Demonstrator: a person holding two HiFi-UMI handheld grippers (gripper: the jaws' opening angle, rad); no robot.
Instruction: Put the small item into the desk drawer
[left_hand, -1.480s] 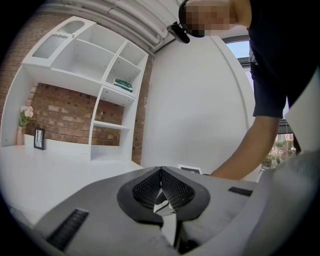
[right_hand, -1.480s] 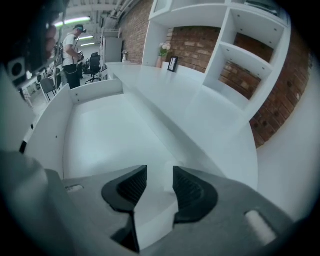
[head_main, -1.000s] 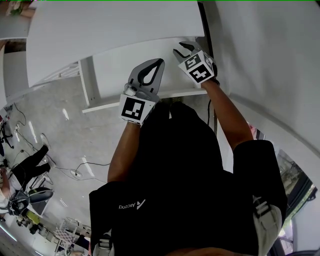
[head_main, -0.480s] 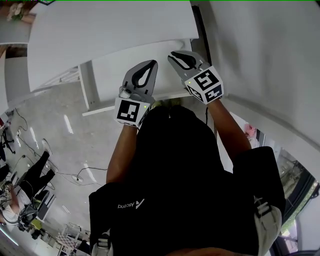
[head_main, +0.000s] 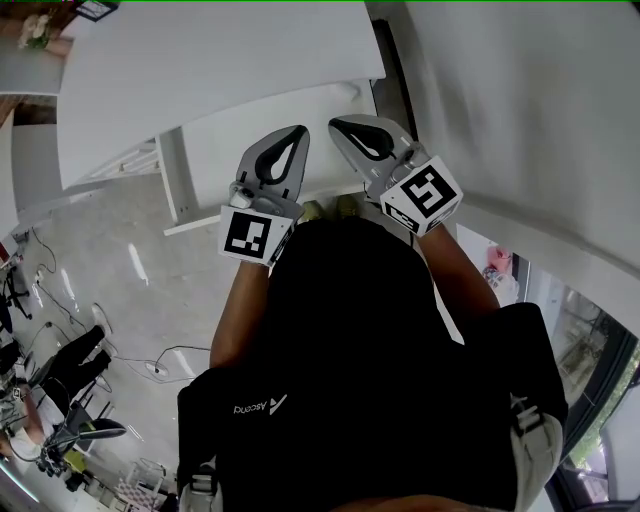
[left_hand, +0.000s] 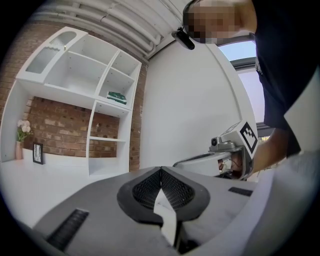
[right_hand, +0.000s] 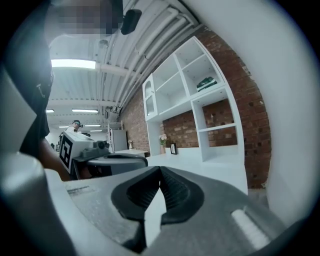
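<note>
Both grippers are held side by side in front of the person's chest, below the near edge of the white desk (head_main: 200, 70). My left gripper (head_main: 300, 131) is shut, its ribbed pads meeting with nothing between them (left_hand: 161, 170). My right gripper (head_main: 336, 123) is also shut and empty (right_hand: 160, 169). Each gripper shows in the other's view: the right gripper's marker cube (left_hand: 246, 140) and the left gripper's marker cube (right_hand: 67, 147). No small item and no open drawer show in any view.
A white shelf unit (left_hand: 95, 100) stands against a brick wall (right_hand: 235, 125), with a flower vase (left_hand: 21, 142) and a small frame (left_hand: 37, 152) on the counter. A white wall (head_main: 520, 120) runs along the right. Cables and chairs lie on the floor at the left (head_main: 60, 350).
The right gripper has drawn back from the desk's right end toward the left gripper, and its jaws have closed. The left gripper has shifted slightly left.
</note>
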